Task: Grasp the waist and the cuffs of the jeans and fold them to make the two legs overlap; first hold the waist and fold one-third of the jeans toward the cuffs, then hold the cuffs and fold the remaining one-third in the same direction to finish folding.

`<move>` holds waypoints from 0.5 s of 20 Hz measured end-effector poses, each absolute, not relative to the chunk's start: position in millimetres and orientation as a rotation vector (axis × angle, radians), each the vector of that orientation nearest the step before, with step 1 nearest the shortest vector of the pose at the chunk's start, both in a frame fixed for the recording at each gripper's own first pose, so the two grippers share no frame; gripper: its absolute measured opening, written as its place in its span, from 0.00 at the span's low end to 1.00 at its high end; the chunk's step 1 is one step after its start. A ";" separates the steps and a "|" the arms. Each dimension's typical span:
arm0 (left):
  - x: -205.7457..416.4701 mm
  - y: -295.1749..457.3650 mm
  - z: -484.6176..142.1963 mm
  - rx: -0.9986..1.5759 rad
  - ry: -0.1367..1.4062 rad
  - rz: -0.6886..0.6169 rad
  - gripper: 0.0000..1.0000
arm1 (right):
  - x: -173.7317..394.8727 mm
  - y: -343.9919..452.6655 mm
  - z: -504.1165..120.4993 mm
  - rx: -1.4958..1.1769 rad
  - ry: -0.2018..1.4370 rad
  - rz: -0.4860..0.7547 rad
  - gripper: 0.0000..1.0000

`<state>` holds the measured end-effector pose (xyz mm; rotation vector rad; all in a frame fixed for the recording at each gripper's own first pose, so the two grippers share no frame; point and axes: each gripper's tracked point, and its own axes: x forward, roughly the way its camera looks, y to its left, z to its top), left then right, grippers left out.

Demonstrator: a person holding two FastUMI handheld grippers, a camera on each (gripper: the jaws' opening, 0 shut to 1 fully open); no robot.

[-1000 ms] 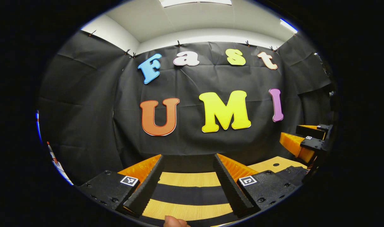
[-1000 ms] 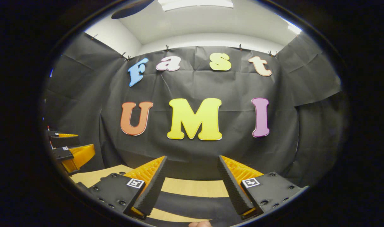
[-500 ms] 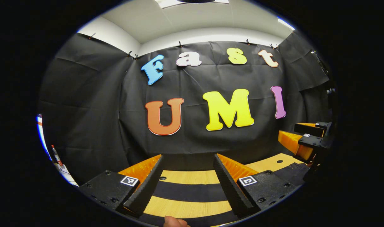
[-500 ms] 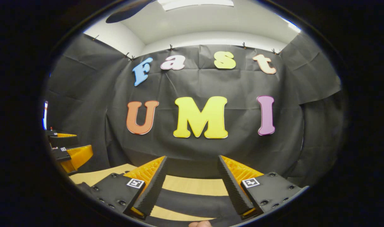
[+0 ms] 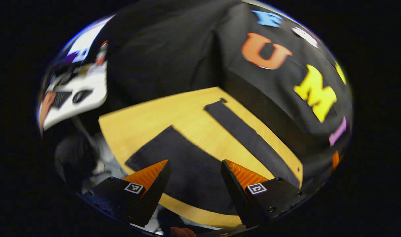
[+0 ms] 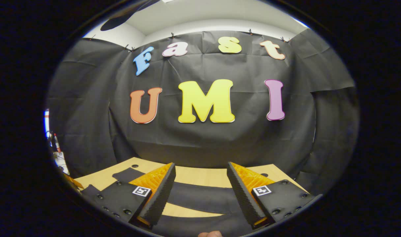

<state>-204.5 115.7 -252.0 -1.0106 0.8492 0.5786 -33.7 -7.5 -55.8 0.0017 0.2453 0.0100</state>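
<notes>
Black jeans [image 5: 193, 168] lie flat on wooden surface [image 5: 154, 115], legs apart. Left claw [image 5: 195, 176] released above jeans. Right claw [image 6: 200, 184] released, hovering over jeans [image 6: 200, 199], grasping nothing.

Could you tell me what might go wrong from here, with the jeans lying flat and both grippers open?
The jeans are spread with their two legs apart on the table, so one leg may drag or bunch during the fold. The left gripper hangs open above the wide dark cloth and might pinch a single layer. The right gripper points level across the table, so it may close short of the cloth.
</notes>
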 end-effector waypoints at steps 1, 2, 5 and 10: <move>-214.3 112.4 -260.7 -1.141 0.882 0.639 0.99 | -34.4 -11.6 -56.0 0.000 0.244 -0.001 0.96; -223.3 109.3 -264.9 -1.226 0.903 0.688 0.99 | -34.9 -15.9 -55.1 -0.004 0.244 -0.013 0.94; -246.8 116.9 -268.4 -1.283 0.947 0.770 0.99 | -37.8 -29.8 -53.9 -0.019 0.244 -0.052 0.93; -232.1 116.7 -281.6 -1.354 0.934 0.794 0.99 | -40.5 -44.8 -54.8 -0.031 0.258 -0.092 0.96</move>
